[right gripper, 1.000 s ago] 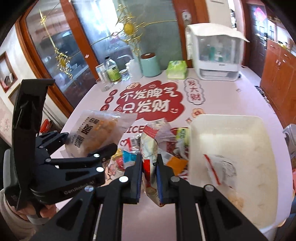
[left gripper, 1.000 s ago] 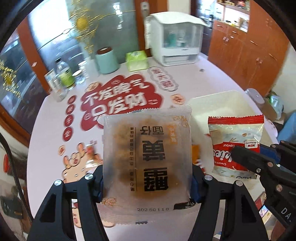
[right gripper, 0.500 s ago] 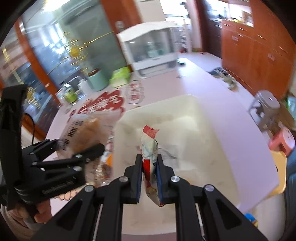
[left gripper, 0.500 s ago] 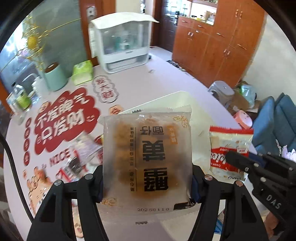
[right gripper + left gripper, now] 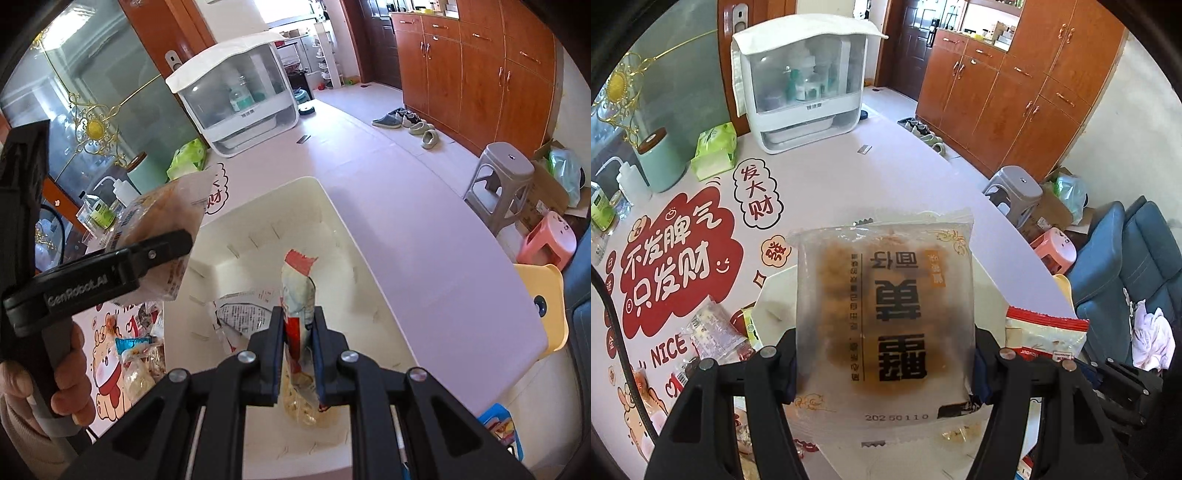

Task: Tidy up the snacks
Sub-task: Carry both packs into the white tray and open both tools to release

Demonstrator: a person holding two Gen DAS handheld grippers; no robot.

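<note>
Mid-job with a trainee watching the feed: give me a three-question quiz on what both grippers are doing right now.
1. True or false: the left gripper holds a frosted snack pack.
2. The right gripper is shut on: A) a bottle, B) a red-topped snack bag, C) nothing.
3. Fill in: the right gripper's bag hangs over the white ____.

Key: 1 true; 2 B; 3 bin. One printed wrapper already lies in the bin; loose snacks wait on the table.
</note>
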